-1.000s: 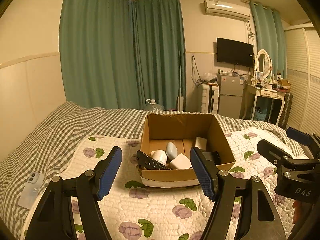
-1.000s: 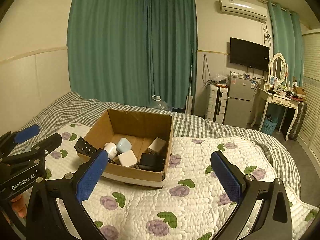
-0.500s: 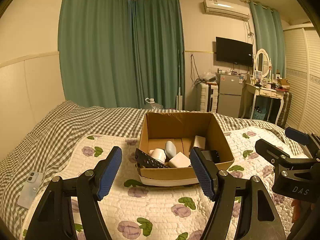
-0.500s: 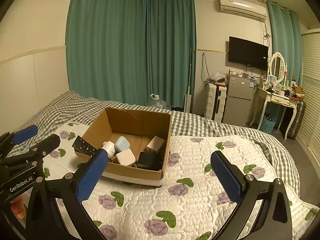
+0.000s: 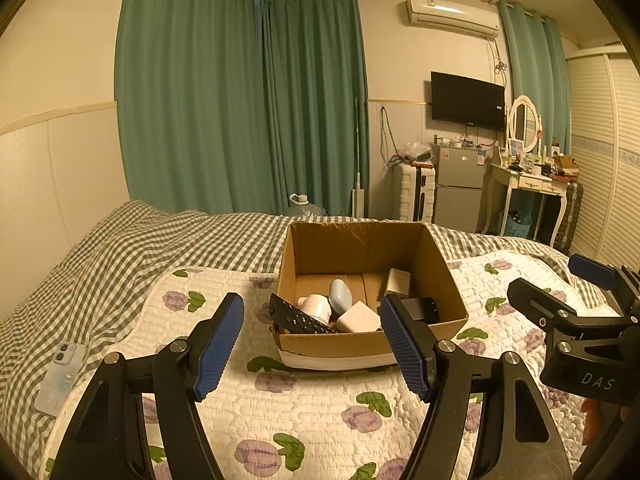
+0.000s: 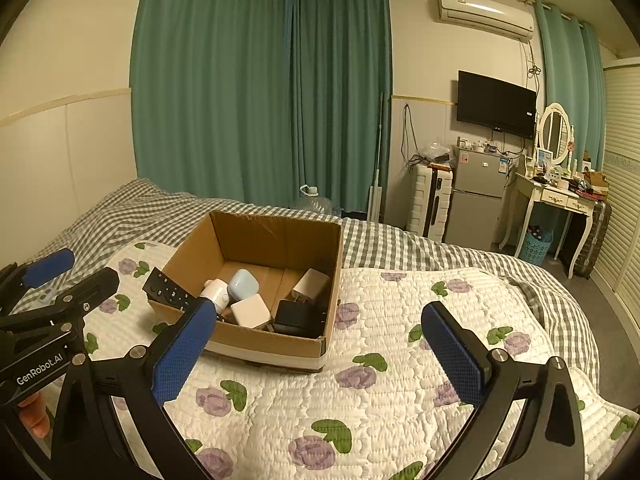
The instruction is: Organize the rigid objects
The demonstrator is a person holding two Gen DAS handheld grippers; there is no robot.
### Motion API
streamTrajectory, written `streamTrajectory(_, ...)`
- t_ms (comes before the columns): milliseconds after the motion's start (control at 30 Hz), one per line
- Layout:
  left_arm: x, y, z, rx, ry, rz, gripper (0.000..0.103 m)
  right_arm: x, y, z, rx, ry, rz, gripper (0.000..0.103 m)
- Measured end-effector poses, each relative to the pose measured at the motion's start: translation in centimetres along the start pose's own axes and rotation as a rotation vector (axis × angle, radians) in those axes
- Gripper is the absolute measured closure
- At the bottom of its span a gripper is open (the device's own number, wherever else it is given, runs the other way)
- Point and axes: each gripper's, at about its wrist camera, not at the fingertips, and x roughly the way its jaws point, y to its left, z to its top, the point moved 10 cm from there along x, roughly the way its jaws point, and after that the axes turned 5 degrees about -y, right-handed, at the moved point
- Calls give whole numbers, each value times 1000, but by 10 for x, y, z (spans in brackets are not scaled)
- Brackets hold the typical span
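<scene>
Cardboard is forming the box (image 6: pixel 260 280), which is sitting on the quilt (image 6: pixel 380 380) holding every object. From left: the remote (image 6: pixel 168 290) is leaning over the rim, light and stiff; grip its sides. The white charger (image 6: pixel 250 311) and black adapter (image 6: pixel 298 318) are looking smooth; grip flat faces. Left gripper (image 5: pixel 312 344) and right gripper (image 6: pixel 316 352) are hovering spread apart, empty.

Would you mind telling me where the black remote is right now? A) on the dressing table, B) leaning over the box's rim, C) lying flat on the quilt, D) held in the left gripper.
B: the remote rests tilted across the rim of the box, one end poking out over the quilt.
</scene>
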Motion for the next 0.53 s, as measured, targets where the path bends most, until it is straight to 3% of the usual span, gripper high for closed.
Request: streamTrajectory(533, -2, -3, -4, 2, 2, 2, 30, 3, 0, -5, -1, 13, 0, 0)
